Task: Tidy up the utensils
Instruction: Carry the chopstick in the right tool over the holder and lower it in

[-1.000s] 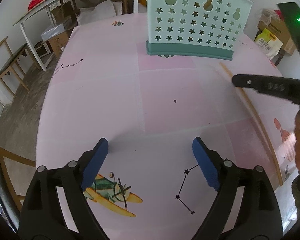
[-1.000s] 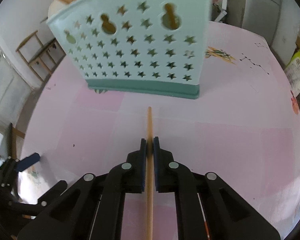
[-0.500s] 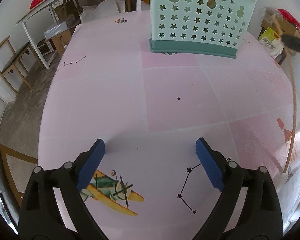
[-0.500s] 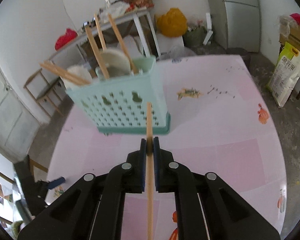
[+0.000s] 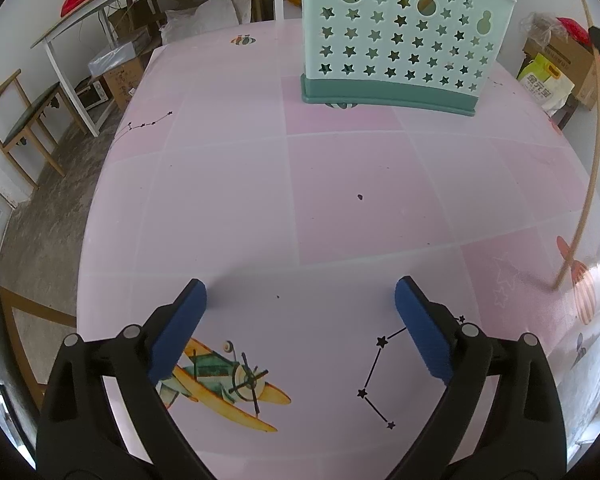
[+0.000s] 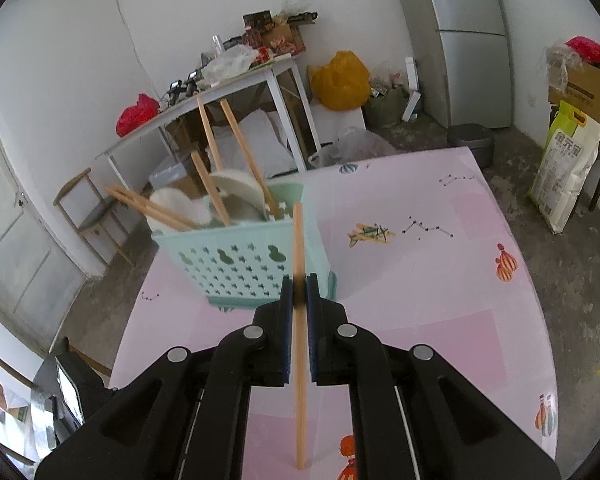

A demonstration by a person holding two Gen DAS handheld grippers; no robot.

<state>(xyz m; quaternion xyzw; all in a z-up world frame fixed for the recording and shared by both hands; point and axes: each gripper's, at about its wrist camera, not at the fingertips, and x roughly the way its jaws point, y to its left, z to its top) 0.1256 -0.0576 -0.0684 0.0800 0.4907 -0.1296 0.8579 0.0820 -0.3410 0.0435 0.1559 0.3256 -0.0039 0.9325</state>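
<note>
Chopstick sits clamped between right hand-held gripper pads, before utensil basket.

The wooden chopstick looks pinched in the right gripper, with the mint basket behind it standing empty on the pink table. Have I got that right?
Not quite: the mint basket is not empty. The right wrist view shows several wooden chopsticks and pale rounded utensils already standing in it. The rest holds: the right gripper is shut on the wooden chopstick, and the basket stands on the pink table.
</note>
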